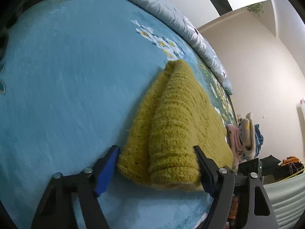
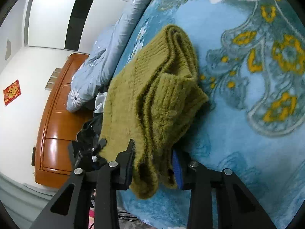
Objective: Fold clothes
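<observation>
right hand-held gripper (image 2: 152, 164) pinching folded sweater (image 2: 152, 95) edge – left hand-held gripper (image 1: 158, 164) spread, straddling its end on blanket (image 1: 66, 76)

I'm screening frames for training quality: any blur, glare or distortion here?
Left wrist view: strong fisheye bending, sweater sharp, blanket slightly streaked. Right wrist view: dark vignette corners, glare on the wooden headboard, blanket pattern soft at top.

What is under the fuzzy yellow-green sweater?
The fuzzy olive-yellow knitted sweater lies folded on a blue fleece blanket with flower patterns, which spreads out around it. Whether anything else lies beneath the sweater's layers cannot be seen; the knit covers it.
</observation>
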### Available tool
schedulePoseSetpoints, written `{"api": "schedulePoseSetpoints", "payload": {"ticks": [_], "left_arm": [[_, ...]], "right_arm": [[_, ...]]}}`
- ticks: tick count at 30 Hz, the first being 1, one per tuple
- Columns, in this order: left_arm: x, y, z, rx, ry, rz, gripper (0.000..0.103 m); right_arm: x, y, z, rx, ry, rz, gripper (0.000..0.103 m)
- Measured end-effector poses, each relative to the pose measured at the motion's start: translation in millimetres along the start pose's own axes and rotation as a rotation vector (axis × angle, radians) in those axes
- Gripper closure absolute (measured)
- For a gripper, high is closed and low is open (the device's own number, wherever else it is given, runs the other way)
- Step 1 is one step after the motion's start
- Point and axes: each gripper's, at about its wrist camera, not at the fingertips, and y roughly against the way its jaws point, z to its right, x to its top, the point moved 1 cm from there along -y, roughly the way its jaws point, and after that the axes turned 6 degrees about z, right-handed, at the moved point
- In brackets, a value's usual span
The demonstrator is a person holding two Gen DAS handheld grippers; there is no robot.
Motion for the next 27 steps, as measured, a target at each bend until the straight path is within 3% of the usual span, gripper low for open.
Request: {"api": "schedulePoseSetpoints", "payload": {"ticks": [6, 9, 16, 17, 19, 20, 27], "left_arm": [[-41, -10, 20, -0.105, -0.017, -0.088, 0.034], [-48, -13, 28, -0.09, -0.051, -0.085, 0.034], [-40, -8, 30, -0.086, -0.04, -0.071, 0.033], [-37, -7, 33, -0.077, -0.05, -0.063, 0.033], [-33, -6, 36, -0.063, -0.067, -0.045, 0.028], [-30, -6, 36, -0.053, -0.071, -0.035, 0.025], [-5, -26, 27, -0.015, -0.042, -0.025, 0.022]], "right_arm": [[35, 29, 0, -0.074, 0.064, 0.053, 0.068], [43, 37, 10, -0.106, 0.068, 0.054, 0.068], [38, 37, 16, -0.088, 0.074, 0.056, 0.066], [39, 38, 14, -0.099, 0.086, 0.058, 0.063], [41, 40, 11, -0.129, 0.124, 0.076, 0.043], [43, 40, 11, -0.135, 0.135, 0.086, 0.037], [53, 25, 17, -0.124, 0.123, 0.067, 0.035]]}}
